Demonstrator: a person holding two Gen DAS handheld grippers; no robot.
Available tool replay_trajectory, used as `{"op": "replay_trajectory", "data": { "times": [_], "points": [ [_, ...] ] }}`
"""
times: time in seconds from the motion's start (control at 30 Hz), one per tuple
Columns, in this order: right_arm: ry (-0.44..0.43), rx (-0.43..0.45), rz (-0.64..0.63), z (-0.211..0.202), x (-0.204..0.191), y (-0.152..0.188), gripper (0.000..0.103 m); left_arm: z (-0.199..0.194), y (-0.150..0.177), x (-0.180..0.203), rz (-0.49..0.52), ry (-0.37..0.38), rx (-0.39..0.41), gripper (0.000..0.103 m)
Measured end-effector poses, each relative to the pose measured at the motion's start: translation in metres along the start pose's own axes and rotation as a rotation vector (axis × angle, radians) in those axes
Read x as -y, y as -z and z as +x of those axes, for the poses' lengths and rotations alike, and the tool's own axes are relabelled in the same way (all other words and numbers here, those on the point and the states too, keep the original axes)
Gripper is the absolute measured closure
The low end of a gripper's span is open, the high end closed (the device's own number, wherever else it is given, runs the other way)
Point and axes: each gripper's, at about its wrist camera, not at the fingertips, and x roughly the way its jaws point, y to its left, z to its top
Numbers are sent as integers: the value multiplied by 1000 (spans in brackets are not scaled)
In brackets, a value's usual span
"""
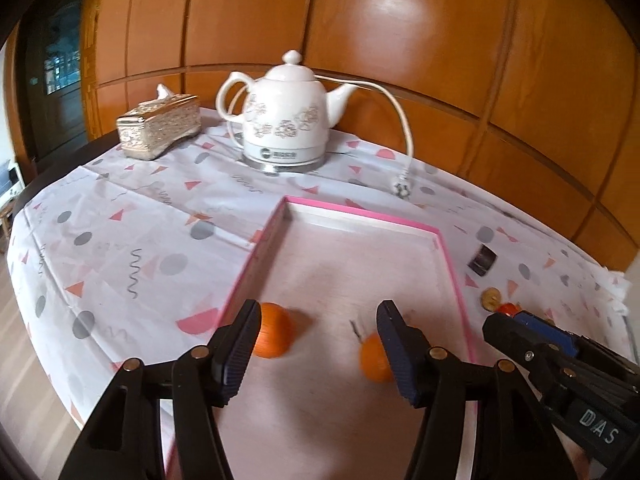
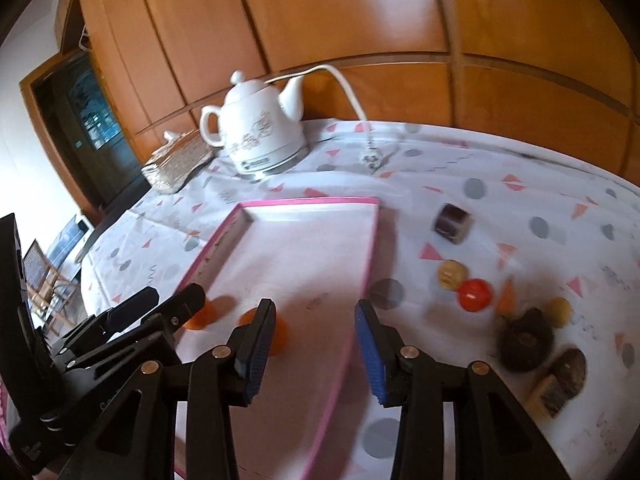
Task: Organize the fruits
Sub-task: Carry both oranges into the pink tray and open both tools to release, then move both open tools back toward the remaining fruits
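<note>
A pink-rimmed tray (image 1: 256, 248) lies on the patterned tablecloth; it also shows in the right wrist view (image 2: 372, 236). Two orange fruits sit inside it: one at the left (image 1: 276, 336) and one with a stem at the right (image 1: 374, 360); in the right wrist view they show at the tray's near left (image 2: 200, 316) (image 2: 280, 332). My left gripper (image 1: 316, 344) is open and empty above the tray, between the two oranges. My right gripper (image 2: 316, 348) is open and empty over the tray's right rim. A red fruit (image 2: 475, 295) lies on the cloth right of the tray.
A white electric kettle (image 1: 286, 116) with cord and plug stands at the back beside a gold tissue box (image 1: 160, 126). Right of the tray lie a dark roll (image 2: 452, 220), a tan round piece (image 2: 452, 274), a small carrot (image 2: 507, 298), dark lumpy items (image 2: 524, 344) and a yellow one (image 2: 559, 312).
</note>
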Motion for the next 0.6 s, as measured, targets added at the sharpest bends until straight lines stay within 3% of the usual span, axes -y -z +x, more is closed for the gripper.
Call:
{"op": "replay_trajectory", "data": {
  "times": [0.6],
  "points": [
    [214, 57, 202, -66, 118, 50, 61, -13, 12, 69, 163, 145, -16, 42]
  ]
}}
